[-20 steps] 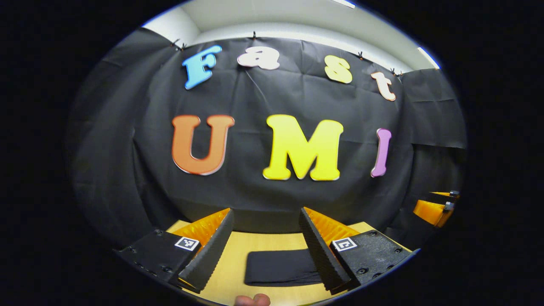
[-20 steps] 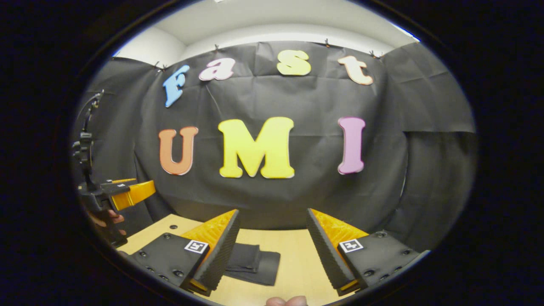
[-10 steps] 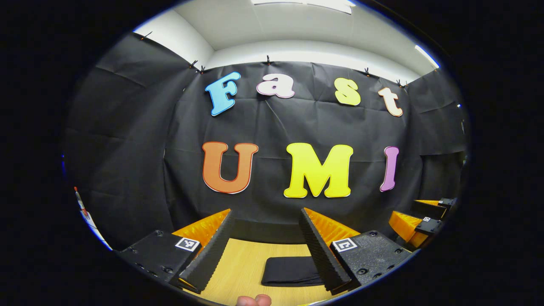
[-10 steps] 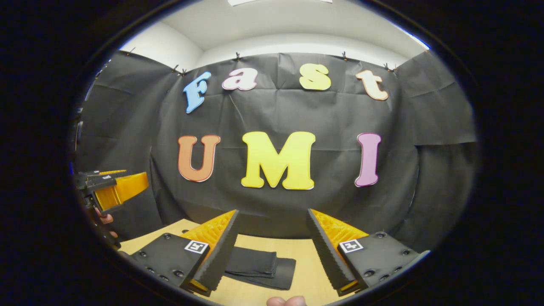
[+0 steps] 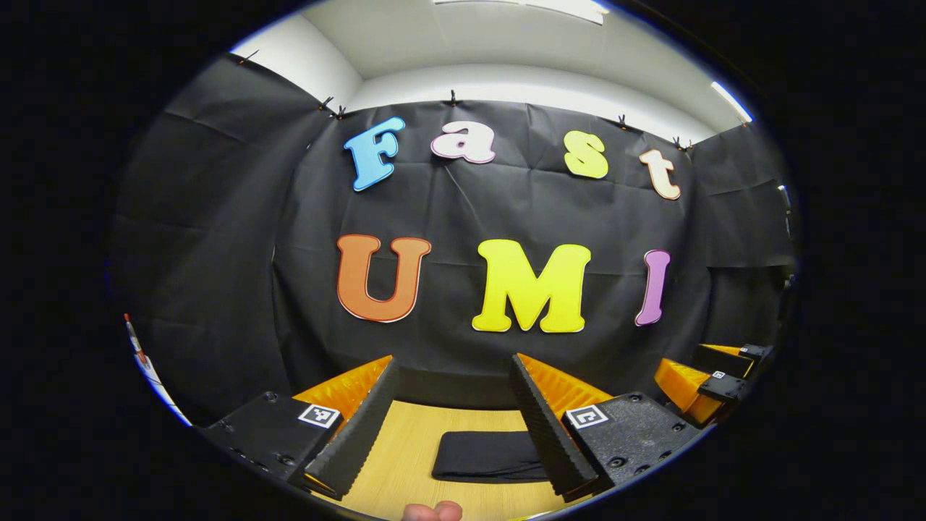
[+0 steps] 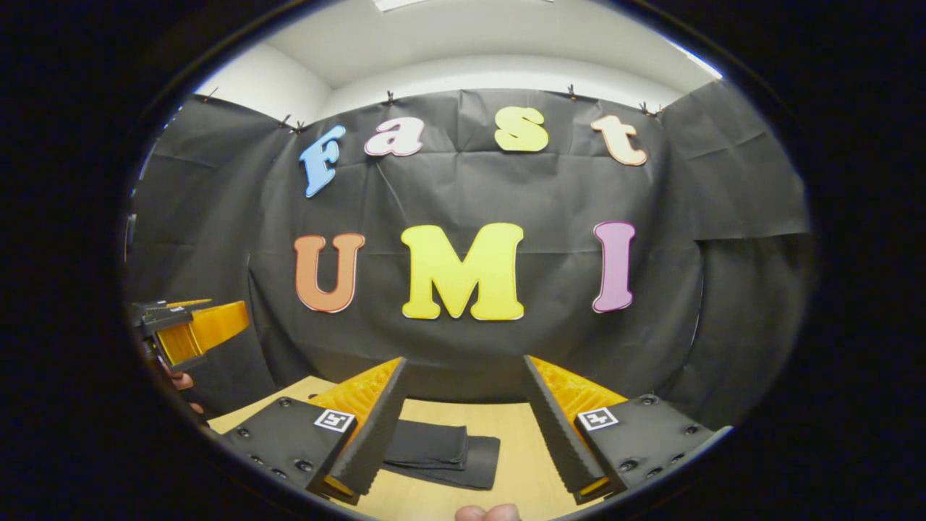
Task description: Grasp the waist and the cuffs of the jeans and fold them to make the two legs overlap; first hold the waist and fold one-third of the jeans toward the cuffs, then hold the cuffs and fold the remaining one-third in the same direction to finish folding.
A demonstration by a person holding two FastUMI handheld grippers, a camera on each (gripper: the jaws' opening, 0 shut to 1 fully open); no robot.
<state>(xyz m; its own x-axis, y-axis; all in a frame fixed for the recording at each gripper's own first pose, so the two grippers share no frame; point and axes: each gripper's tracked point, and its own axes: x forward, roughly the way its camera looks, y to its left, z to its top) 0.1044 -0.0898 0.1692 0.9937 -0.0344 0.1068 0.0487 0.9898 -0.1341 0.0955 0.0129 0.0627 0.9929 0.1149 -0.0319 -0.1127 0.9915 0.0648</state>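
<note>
1. While the left gripper (image 5: 452, 427) hangs above the table (image 5: 405, 463) with fingers wide and empty, the folded jeans (image 5: 485, 456) lie flat ahead, bare wood on every side; the right gripper (image 5: 705, 380) sits well off to the right.
2. Seen from the right gripper view, the right gripper (image 6: 463, 427) is spread wide, empty; the jeans (image 6: 445, 452) lie left of centre, the left gripper (image 6: 192, 329) far left.

The left claw (image 5: 452, 423) is held up off the bench (image 5: 405, 463), its 2 fingers (image 5: 356, 430) spread wide with nothing between them; beyond them the jeans (image 5: 485, 456) lie folded into a flat dark bundle on the pale wood, partly hidden behind the right-hand finger; the right claw (image 5: 705, 380) shows at the far right edge, raised above the bench; a fingertip (image 5: 432, 511) peeks in at the bottom.
</note>
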